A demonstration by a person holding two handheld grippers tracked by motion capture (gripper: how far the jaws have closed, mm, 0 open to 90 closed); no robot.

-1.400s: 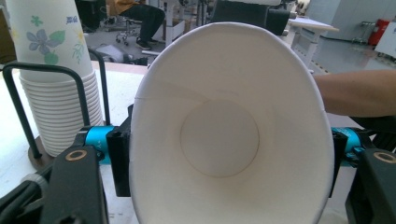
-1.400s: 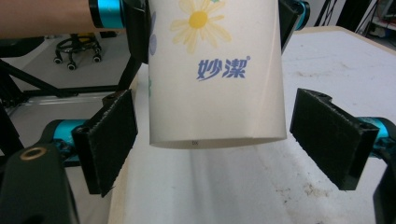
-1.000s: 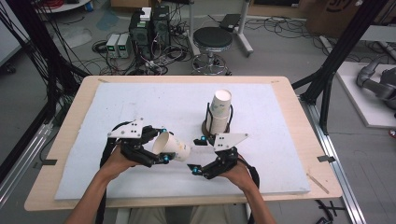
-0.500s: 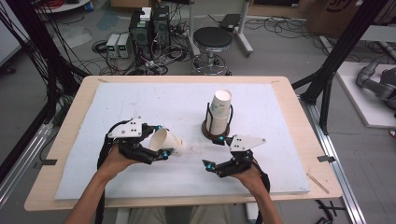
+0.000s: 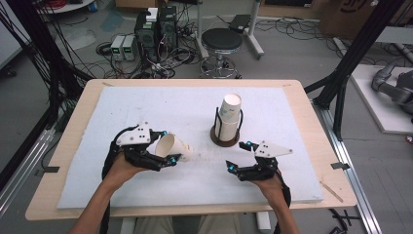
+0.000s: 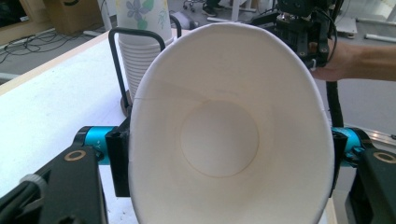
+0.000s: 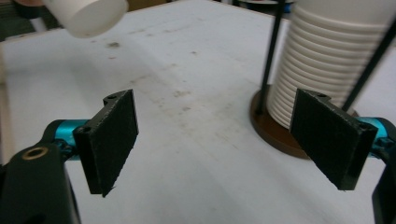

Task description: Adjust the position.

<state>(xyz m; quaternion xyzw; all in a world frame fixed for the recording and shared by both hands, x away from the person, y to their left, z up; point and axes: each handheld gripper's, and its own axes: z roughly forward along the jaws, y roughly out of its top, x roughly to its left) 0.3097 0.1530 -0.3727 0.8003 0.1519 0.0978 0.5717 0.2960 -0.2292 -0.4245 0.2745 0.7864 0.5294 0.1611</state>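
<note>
Cup stack (image 5: 229, 117) in its holder (image 5: 225, 139) stands just ahead of the right gripper (image 5: 236, 156), jaws wide, empty; left gripper (image 5: 168, 146) clamps a tilted paper cup (image 5: 173, 146)

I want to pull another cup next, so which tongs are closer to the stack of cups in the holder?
Right. The right tongs sit open just in front of the stack of cups, slightly to its right. The left tongs are farther off to its left, squeezing a single paper cup.
</note>
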